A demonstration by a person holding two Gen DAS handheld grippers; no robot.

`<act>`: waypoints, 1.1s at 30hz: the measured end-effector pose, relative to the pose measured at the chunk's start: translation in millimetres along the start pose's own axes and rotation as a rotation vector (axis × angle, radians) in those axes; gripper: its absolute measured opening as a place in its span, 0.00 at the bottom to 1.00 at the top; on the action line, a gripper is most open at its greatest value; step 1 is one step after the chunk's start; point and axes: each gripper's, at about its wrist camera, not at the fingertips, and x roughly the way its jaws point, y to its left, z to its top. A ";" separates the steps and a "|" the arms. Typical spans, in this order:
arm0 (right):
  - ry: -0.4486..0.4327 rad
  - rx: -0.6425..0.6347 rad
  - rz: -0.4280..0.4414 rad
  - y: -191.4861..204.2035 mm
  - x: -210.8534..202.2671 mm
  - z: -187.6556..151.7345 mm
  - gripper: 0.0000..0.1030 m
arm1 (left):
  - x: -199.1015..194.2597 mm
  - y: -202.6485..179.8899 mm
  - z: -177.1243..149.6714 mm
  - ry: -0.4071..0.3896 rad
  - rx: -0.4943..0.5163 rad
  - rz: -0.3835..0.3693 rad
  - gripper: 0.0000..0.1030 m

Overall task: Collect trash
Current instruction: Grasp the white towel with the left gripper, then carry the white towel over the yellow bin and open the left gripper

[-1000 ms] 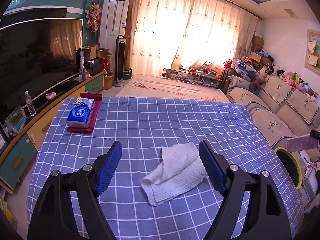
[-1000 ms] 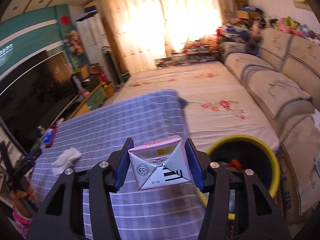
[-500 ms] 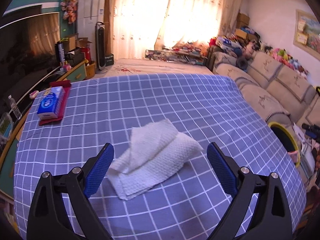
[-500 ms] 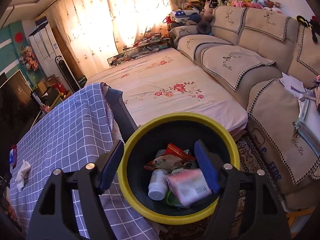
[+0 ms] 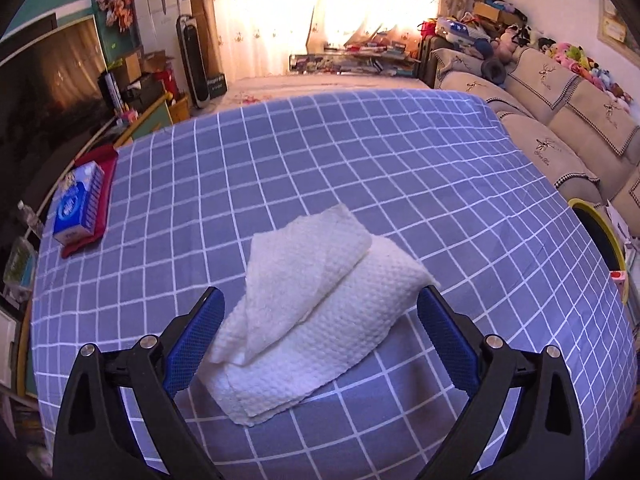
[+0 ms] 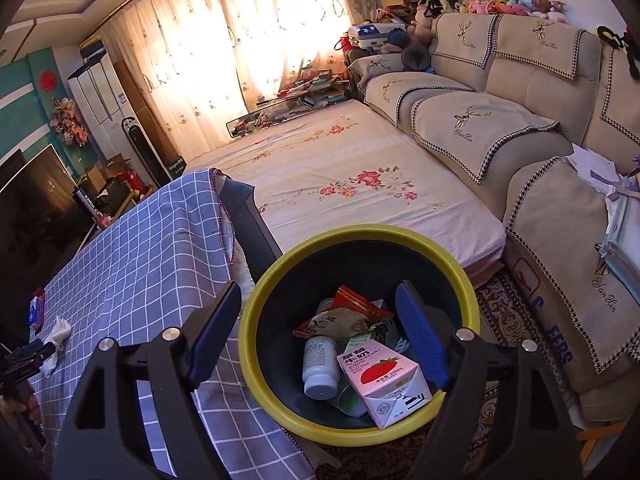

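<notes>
A crumpled white paper towel (image 5: 316, 300) lies on the blue checked tablecloth (image 5: 360, 168). My left gripper (image 5: 320, 332) is open, its blue pads on either side of the towel, close above it. My right gripper (image 6: 320, 332) is open and empty above the yellow-rimmed black bin (image 6: 280, 276). In the bin lie a pink strawberry milk carton (image 6: 384, 384), a white bottle (image 6: 320, 364) and a red snack wrapper (image 6: 344, 312). The towel also shows small at the far left of the right wrist view (image 6: 56, 336).
A blue tissue pack (image 5: 76, 204) lies on a red tray (image 5: 106, 176) at the table's left. The bin's rim (image 5: 600, 224) shows at the table's right edge. A beige sofa (image 6: 500, 128) and a floral mattress (image 6: 340, 184) stand beyond the bin.
My right gripper opened over the bin and the milk carton dropped in. My left gripper moved forward and lower until its pads flank the paper towel.
</notes>
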 end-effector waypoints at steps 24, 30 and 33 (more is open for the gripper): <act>-0.033 0.019 0.073 -9.1 -19.0 -9.1 0.73 | -24.9 -64.3 6.0 -0.042 0.099 -0.063 0.13; -0.060 0.046 0.067 -31.5 -34.7 -11.1 0.73 | -32.4 -140.7 20.4 -0.057 0.189 -0.169 0.13; -0.085 0.054 0.043 -44.1 -45.8 -11.0 0.73 | -32.1 -186.0 30.3 -0.053 0.241 -0.235 0.13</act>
